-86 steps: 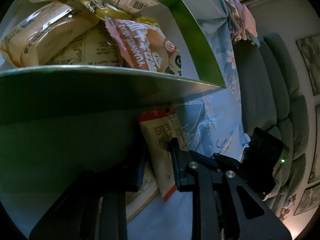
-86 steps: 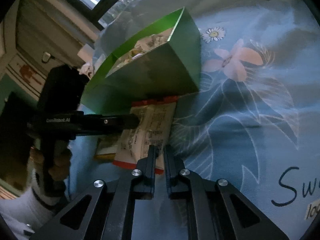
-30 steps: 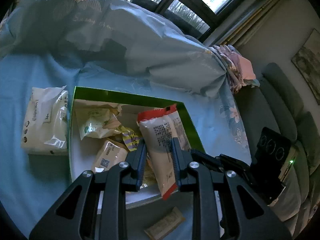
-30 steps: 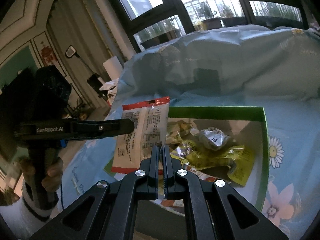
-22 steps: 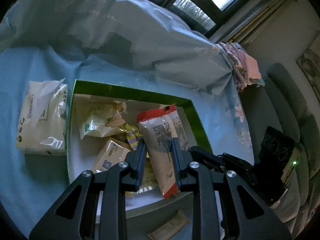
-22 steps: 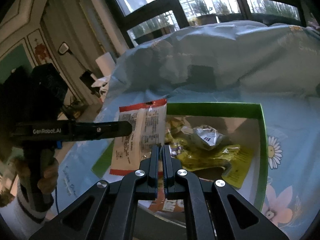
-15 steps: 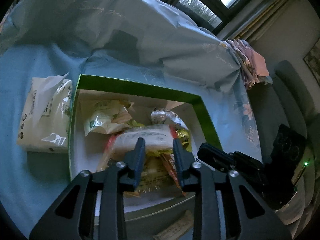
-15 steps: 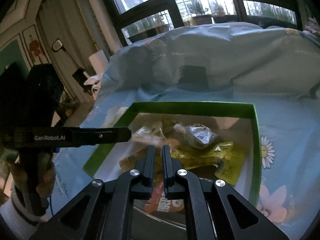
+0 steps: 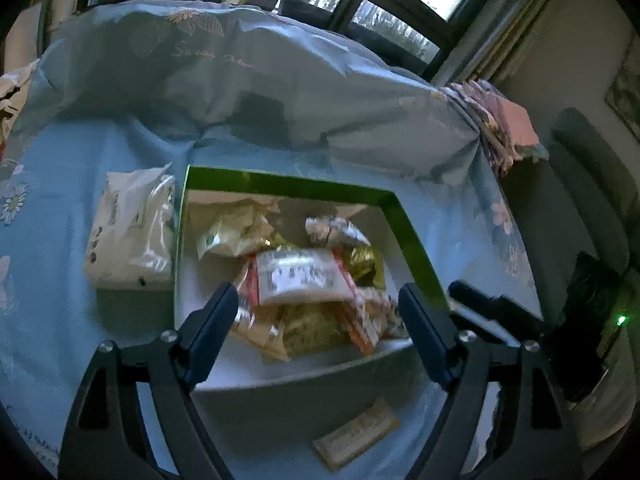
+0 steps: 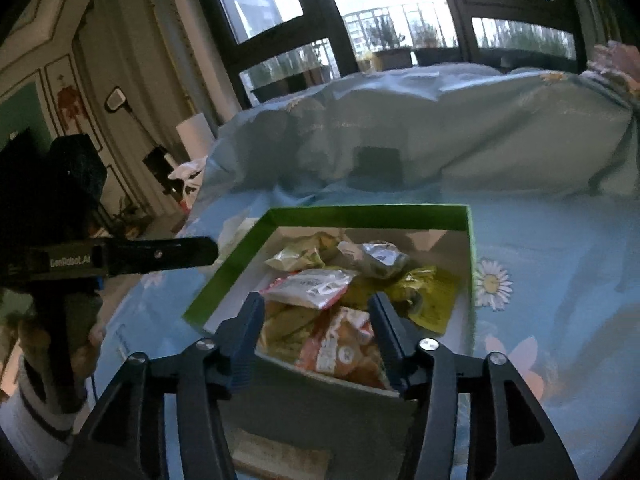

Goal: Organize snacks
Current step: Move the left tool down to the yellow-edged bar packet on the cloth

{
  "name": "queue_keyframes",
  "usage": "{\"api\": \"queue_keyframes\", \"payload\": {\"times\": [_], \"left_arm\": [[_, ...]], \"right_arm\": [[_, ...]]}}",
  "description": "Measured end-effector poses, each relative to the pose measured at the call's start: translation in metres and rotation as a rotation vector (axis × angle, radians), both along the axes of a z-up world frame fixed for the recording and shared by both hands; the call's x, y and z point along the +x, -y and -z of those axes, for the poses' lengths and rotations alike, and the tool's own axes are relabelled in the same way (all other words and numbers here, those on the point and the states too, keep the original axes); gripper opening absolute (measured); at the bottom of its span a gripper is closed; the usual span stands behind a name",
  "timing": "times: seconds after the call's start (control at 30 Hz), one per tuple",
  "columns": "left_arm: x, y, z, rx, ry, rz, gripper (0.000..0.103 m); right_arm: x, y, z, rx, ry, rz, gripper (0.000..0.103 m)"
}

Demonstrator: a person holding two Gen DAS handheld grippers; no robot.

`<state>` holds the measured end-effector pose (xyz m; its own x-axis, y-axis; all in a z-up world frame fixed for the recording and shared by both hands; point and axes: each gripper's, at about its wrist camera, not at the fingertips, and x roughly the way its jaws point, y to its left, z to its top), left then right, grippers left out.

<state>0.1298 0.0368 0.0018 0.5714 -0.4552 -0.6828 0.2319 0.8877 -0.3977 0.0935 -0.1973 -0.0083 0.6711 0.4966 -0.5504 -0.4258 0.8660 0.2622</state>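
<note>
A green-rimmed box (image 9: 288, 186) (image 10: 360, 216) sits on the blue floral bedsheet, filled with several snack packets. On top of that pile lies a white packet with red ends (image 9: 298, 276) (image 10: 312, 286), flat and free of both grippers. My left gripper (image 9: 318, 294) hovers over the box's near side, its jaws opening wide, and no pad touches anything. My right gripper (image 10: 317, 302) hovers there too, jaws opening, nothing pressed between them. One more small beige packet (image 9: 356, 436) (image 10: 280, 458) lies on the sheet in front of the box.
A white tissue pack (image 9: 128, 236) lies against the box's left side. A rumpled blue duvet (image 9: 280, 92) rises behind the box, with windows beyond. A grey sofa (image 9: 592, 184) stands to the right. A hand (image 10: 60, 344) holds the left tool.
Both grippers were shut on the red-ended packet above the box. They have let go; it now lies flat on the pile, and both jaws have spread apart.
</note>
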Motion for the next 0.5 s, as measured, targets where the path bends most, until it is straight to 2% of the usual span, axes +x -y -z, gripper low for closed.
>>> {"api": "queue_keyframes", "payload": {"times": [0.23, 0.33, 0.43, 0.5], "left_arm": [[-0.029, -0.001, 0.007, 0.023, -0.026, 0.015, 0.089], [-0.044, 0.001, 0.015, 0.03, -0.053, 0.033, 0.09], [-0.059, 0.006, 0.027, 0.02, -0.087, 0.057, 0.101], [-0.065, 0.01, 0.037, 0.011, -0.114, 0.066, 0.101]], "right_arm": [[-0.031, 0.008, 0.0, -0.024, 0.016, 0.006, 0.062], [-0.043, 0.006, 0.007, -0.045, 0.0, -0.027, 0.063], [-0.055, 0.006, 0.017, -0.052, -0.022, -0.074, 0.063], [-0.061, 0.006, 0.028, -0.066, -0.051, -0.103, 0.063]]}}
